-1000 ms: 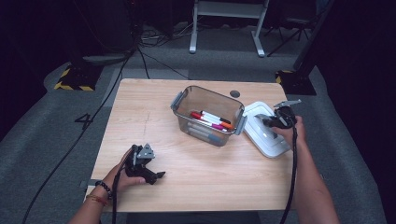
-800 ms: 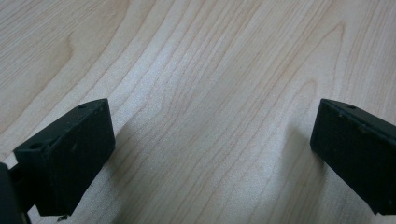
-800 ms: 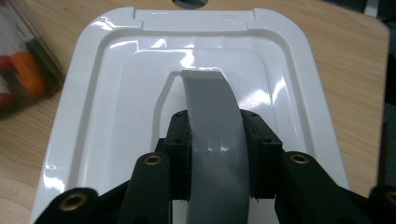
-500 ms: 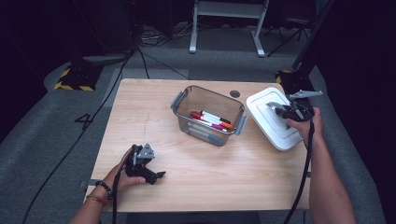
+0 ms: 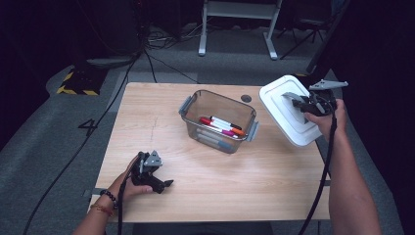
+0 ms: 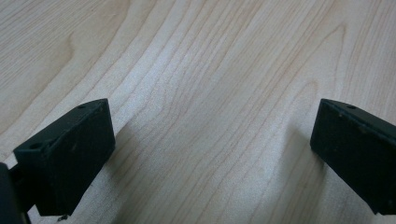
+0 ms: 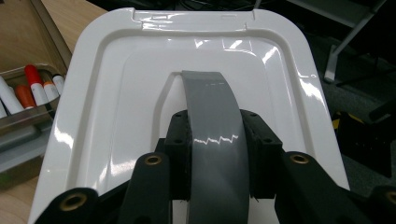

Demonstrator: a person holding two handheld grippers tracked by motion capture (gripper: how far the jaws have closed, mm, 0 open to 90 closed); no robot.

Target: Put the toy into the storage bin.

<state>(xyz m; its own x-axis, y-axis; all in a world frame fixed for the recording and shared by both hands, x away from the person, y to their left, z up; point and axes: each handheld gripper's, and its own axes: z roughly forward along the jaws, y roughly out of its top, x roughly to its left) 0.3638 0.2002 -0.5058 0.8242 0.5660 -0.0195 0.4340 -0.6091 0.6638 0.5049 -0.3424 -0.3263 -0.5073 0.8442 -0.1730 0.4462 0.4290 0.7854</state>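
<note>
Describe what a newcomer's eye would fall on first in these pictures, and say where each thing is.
First comes the white lid, held tilted above the table's right edge by the right gripper, whose jaws are shut on the lid's grey handle. Next is the clear container at the middle of the wooden table, open, with coloured markers lying inside. The left gripper rests near the front left corner, jaws open over bare wood.

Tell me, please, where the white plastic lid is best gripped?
By the grey arched handle at the centre of the white plastic lid, coming from above its top face. The raised strap fits between the jaws, as the right gripper shows.
</note>
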